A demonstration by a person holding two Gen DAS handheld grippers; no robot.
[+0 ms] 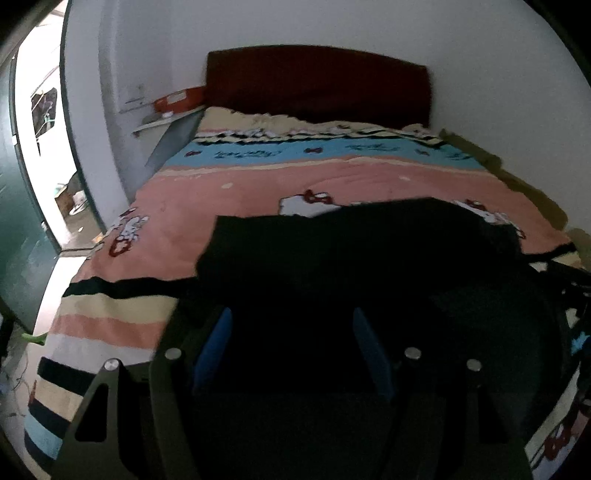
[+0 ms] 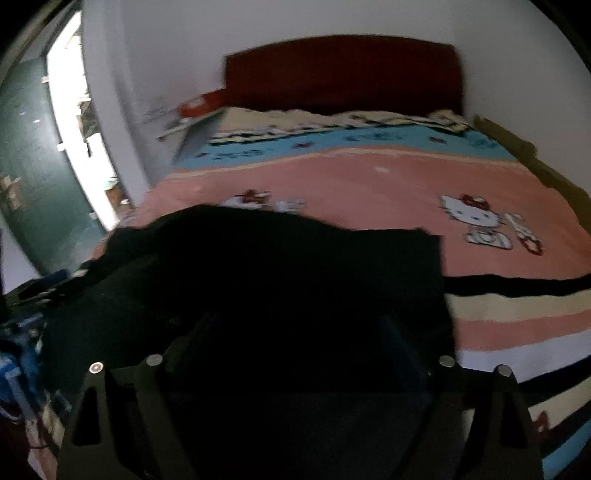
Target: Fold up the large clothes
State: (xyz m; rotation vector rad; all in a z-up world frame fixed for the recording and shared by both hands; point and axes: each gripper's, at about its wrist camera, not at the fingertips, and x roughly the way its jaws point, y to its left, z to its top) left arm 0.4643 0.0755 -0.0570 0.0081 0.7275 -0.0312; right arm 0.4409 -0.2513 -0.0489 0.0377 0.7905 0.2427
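A black garment (image 1: 369, 258) lies on the bed (image 1: 258, 184), spread over the pink and striped blanket (image 1: 207, 192) near the foot end. It sits straight ahead of and beneath the left tool (image 1: 291, 343), reaching forward to a fairly straight edge and running off to that tool's right. In this view its long axis seems to run sideways, across the bed, though the cloth is too dark to make out which part is which.

The left tool has its blue pads (image 1: 214, 350) set well apart, dark cloth showing between them; whether they touch it cannot be told.

From the right tool (image 2: 299, 339) the same garment (image 2: 277, 266) fills the space ahead and to its left, with a squared corner just ahead on its right. This tool's fingers stand apart too, nothing clearly pinched. Farther ahead of both tools are the dark red headboard (image 2: 343, 74) and a white wall (image 2: 295, 22).
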